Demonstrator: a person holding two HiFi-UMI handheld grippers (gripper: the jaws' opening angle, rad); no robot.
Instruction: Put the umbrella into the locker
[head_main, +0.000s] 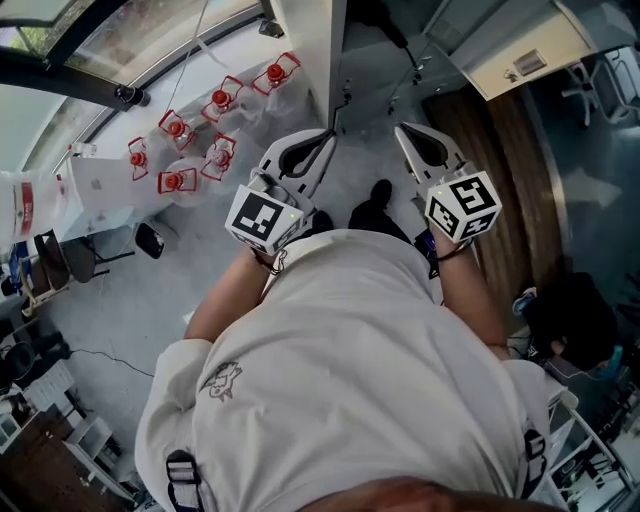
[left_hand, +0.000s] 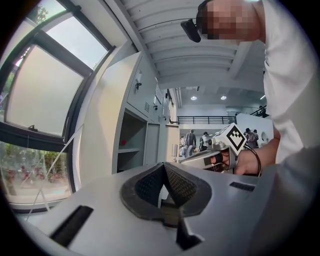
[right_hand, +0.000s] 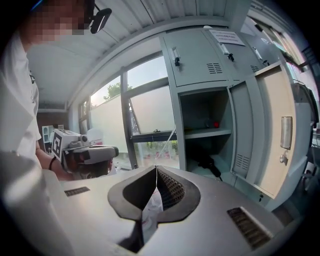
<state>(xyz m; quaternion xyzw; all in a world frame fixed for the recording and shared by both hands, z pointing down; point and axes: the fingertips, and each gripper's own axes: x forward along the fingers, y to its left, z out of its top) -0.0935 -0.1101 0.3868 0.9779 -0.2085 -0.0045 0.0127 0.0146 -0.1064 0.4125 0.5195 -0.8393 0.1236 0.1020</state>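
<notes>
We stand in front of the locker, which fills the right half of the right gripper view. Its door is open. A dark thing that looks like the umbrella lies in the bottom part, under the shelf. The left gripper has its jaws shut tight, with nothing in them. The right gripper is the same. We think the putting-in step is done. Next, 1 gripper may need to push the door closed.

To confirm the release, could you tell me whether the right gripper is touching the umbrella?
Apart. The right gripper view shows the right gripper shut and empty, the umbrella beyond it in the locker.
</notes>
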